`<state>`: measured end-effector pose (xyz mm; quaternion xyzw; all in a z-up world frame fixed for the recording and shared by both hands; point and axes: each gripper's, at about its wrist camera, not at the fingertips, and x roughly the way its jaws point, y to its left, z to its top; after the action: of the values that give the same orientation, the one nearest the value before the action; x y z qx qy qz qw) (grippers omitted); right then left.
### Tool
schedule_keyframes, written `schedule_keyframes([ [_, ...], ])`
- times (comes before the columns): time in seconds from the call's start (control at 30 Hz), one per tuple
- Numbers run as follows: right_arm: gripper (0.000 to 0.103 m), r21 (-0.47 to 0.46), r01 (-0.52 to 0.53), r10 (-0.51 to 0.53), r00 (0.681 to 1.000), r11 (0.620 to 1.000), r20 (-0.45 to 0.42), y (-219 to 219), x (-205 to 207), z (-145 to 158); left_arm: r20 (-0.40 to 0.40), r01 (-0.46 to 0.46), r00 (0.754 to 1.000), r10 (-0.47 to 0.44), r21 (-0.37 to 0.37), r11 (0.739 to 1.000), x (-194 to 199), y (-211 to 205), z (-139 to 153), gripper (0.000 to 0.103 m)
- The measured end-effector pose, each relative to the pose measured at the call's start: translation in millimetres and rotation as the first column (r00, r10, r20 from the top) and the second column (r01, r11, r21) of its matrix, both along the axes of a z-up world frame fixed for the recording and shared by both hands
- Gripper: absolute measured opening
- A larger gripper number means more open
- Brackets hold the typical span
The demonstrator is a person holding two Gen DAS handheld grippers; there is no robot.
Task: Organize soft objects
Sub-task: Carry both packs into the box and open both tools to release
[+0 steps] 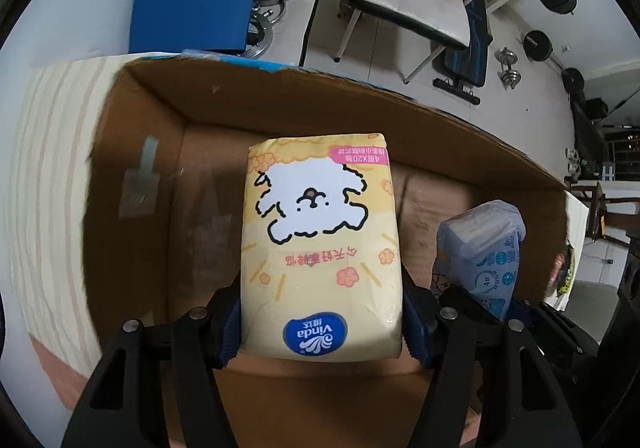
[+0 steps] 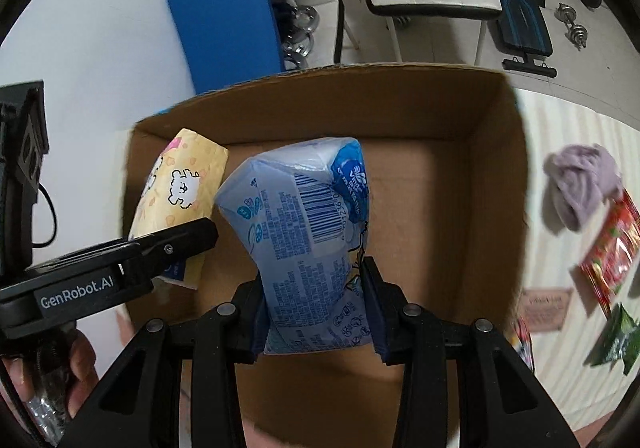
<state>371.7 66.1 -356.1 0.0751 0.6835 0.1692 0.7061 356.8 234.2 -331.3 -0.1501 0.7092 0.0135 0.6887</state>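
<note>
I have both packs hanging over the open cardboard box, long axes pointing away from me toward its far wall. My left claw pinches the plump yellow tissue pack near the box's left wall; my right claw squeezes the crinkly blue tissue pack, dented, mid-box.

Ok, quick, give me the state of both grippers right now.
Left gripper: closed on the yellow tissue pack, over the cardboard box.
Right gripper: closed on the blue tissue pack, squeezing its lower part.
</note>
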Motion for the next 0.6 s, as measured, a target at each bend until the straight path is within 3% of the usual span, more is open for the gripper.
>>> schedule_keyframes([
  [0.2, 0.044, -0.051, -0.017, 0.017, 1.000, 0.999, 0.003, 20.5, 16.7, -23.0, -0.040, 0.040, 0.998, -0.039, 0.012, 0.999, 10.6, -0.2, -17.3, 0.064],
  [0.27, 0.060, -0.068, -0.033, 0.033, 0.999, 0.997, -0.001, 26.6, 20.6, -26.3, -0.042, 0.062, 0.997, -0.061, 0.024, 0.998, 11.3, -2.5, -17.4, 0.069],
  [0.3, 0.075, -0.083, -0.036, 0.036, 0.999, 0.996, -0.006, 27.5, 23.9, -28.5, -0.035, 0.074, 0.997, -0.073, 0.033, 0.997, 10.4, -3.7, -16.3, 0.081],
  [0.37, 0.095, -0.086, -0.038, 0.037, 0.999, 0.996, -0.013, 29.7, 25.2, -28.9, -0.019, 0.085, 0.996, -0.085, 0.035, 0.996, 7.7, -3.1, -13.1, 0.088],
  [0.6, 0.103, -0.153, -0.036, 0.040, 0.999, 0.988, 0.022, 29.1, 15.0, -14.0, 0.051, 0.092, 0.994, -0.098, 0.107, 0.990, -14.3, 3.5, 9.9, 0.100],
])
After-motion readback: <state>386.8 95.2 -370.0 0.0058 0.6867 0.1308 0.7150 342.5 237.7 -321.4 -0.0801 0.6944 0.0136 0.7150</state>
